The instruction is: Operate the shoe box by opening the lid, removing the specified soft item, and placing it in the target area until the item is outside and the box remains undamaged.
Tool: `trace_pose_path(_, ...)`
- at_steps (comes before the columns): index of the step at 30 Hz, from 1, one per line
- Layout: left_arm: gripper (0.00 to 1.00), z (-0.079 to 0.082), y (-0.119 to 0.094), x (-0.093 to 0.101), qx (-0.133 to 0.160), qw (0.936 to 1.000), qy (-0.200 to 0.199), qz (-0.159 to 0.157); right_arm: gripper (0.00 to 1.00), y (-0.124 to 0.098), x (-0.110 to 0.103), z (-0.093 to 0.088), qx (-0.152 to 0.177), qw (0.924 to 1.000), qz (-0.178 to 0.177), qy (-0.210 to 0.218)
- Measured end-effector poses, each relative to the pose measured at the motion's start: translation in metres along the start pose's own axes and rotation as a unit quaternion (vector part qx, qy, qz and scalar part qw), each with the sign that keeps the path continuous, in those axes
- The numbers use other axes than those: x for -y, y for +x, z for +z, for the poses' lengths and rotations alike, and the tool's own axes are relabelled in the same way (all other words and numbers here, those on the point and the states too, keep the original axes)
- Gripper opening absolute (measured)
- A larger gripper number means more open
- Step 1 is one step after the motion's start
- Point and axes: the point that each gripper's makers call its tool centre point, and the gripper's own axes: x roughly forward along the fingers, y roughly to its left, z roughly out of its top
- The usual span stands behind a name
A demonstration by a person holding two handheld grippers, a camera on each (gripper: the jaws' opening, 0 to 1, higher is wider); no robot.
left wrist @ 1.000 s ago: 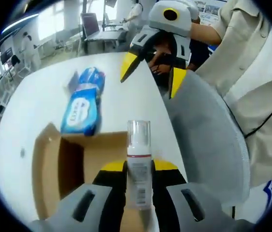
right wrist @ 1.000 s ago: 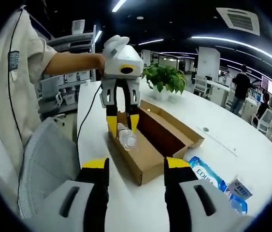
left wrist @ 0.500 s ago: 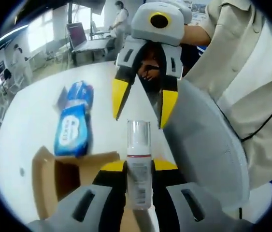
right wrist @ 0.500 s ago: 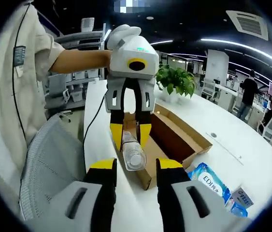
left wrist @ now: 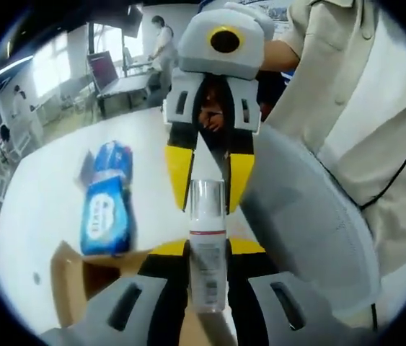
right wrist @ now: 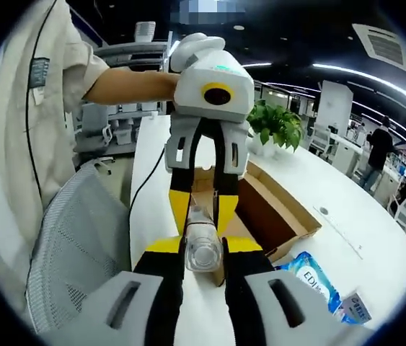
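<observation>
A small bottle (left wrist: 208, 277) with a clear cap, white body and red band is held off the table between both grippers. My left gripper (left wrist: 208, 249) is shut on its body. My right gripper (left wrist: 208, 196) comes in from the top of the left gripper view, its yellow fingers pressed to either side of the cap. In the right gripper view the bottle (right wrist: 203, 254) points cap-first at the camera between my right gripper (right wrist: 203, 244) jaws, with the left gripper (right wrist: 203, 216) gripping it from behind. The open cardboard shoe box (right wrist: 264, 209) lies on the white table beyond.
A blue wipes pack (left wrist: 105, 198) lies on the table past the box (left wrist: 73, 277). Another small packet (right wrist: 358, 306) sits near the wipes pack (right wrist: 311, 274). A grey mesh chair (right wrist: 80, 245) stands by the table edge next to the person. A potted plant (right wrist: 278, 122) stands behind the box.
The right gripper has moved in toward the left one and narrowed its jaws until they meet the bottle's cap. The left gripper has kept its hold and lifted the bottle away from the box.
</observation>
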Motion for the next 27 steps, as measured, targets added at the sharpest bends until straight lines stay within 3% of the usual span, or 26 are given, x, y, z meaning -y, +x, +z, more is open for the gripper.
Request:
trace_pose_path(6, 0.17, -0.001, 0.001, 0.0, 0.004, 0.9999, 0.014, 0.003, 0.17, 0.001, 0.0, 0.0, -0.004, 1.0, -0.002, -0.008)
trace_pose_path(8, 0.17, -0.001, 0.002, 0.0, 0.008, 0.9999, 0.014, 0.001, 0.17, 0.001, 0.0, -0.001, -0.011, 0.9998, 0.002, 0.013)
trace_pose_path(18, 0.18, -0.001, 0.01, -0.004, 0.012, 0.9998, 0.014, 0.004, 0.16, -0.001, 0.003, -0.005, -0.044, 0.9981, 0.009, 0.041)
trace_pose_path(27, 0.22, 0.005, 0.009, -0.017, 0.026, 0.9991, 0.012, 0.03, 0.15, -0.009, 0.014, -0.001, -0.053, 0.9977, 0.015, 0.041)
